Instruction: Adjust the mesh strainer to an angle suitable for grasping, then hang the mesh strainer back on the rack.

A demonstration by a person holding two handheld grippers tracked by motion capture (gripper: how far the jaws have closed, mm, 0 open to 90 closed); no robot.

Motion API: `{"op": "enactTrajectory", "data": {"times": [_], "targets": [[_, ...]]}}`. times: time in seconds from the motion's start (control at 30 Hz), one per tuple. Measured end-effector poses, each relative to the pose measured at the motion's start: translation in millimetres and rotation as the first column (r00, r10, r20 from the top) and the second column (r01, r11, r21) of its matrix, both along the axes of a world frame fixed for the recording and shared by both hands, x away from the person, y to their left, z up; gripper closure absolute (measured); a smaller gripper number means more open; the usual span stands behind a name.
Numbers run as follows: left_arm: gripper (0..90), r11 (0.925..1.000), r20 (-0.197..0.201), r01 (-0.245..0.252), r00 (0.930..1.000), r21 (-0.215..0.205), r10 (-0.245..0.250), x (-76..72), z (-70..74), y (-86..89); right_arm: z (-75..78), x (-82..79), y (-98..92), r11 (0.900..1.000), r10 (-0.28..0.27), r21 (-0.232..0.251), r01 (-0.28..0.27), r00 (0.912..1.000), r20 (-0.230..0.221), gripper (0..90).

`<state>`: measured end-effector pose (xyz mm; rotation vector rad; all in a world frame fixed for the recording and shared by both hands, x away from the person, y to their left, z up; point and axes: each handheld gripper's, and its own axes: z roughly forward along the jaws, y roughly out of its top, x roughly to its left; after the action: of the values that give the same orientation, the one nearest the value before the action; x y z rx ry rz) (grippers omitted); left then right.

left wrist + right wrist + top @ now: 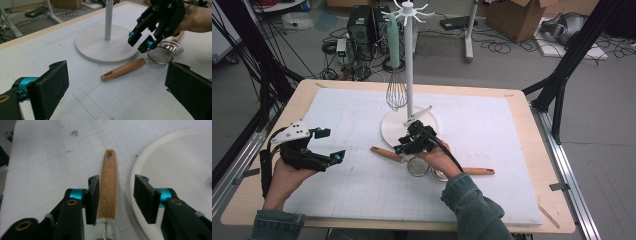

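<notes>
The right gripper (404, 146) hovers near the middle of the table, jaws parted around the wooden handle of a small strainer (107, 187); one pad sits just beside the wood, the other stands clear, so nothing is clamped. The strainer lies flat on the white gridded mat (492, 130), its mesh bowl (160, 55) under the hand, its handle pointing toward the left edge, just in front of the round white base (393, 131) of a utensil stand (409, 60). A second wooden handle (478, 171) lies on the mat toward the right edge. A whisk (395, 75) with a pale green handle hangs from the stand. The left gripper (328, 145) is held near the left edge, jaws wide apart and empty. The mat covers a light wooden table (542, 200). Beyond the far edge, the grey floor holds cables, a computer tower (360, 30) and cardboard boxes (517, 17).
</notes>
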<state>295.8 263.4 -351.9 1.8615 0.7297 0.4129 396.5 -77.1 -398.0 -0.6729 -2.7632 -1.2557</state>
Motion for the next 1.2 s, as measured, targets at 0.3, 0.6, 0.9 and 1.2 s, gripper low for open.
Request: {"op": "enactTrajectory", "data": {"times": [0.3,0.6,0.9,1.2], "targets": [[5.8,1.0000,0.001,-0.002,1.0000,-0.001,0.002,0.3,0.2,1.3,0.9,-5.2,2.1,1.000,0.015,0.003,-0.015,0.9998,-0.009,41.8],[5.8,1.0000,0.004,-0.003,1.0000,0.000,0.003,-0.6,1.2,1.9,-1.9,-10.5,1.1,1.000,0.015,-0.001,-0.015,0.9997,-0.018,37.7],[5.8,1.0000,0.004,-0.004,1.0000,-0.001,0.004,-0.8,1.2,2.7,-0.4,-13.4,-0.1,1.000,0.029,-0.006,-0.029,0.9994,-0.020,40.0],[5.8,1.0000,0.005,-0.001,1.0000,0.001,0.001,0.0,1.2,2.2,-13.9,-14.0,12.6,0.993,0.077,-0.091,-0.080,0.9963,-0.038,48.4]]}}
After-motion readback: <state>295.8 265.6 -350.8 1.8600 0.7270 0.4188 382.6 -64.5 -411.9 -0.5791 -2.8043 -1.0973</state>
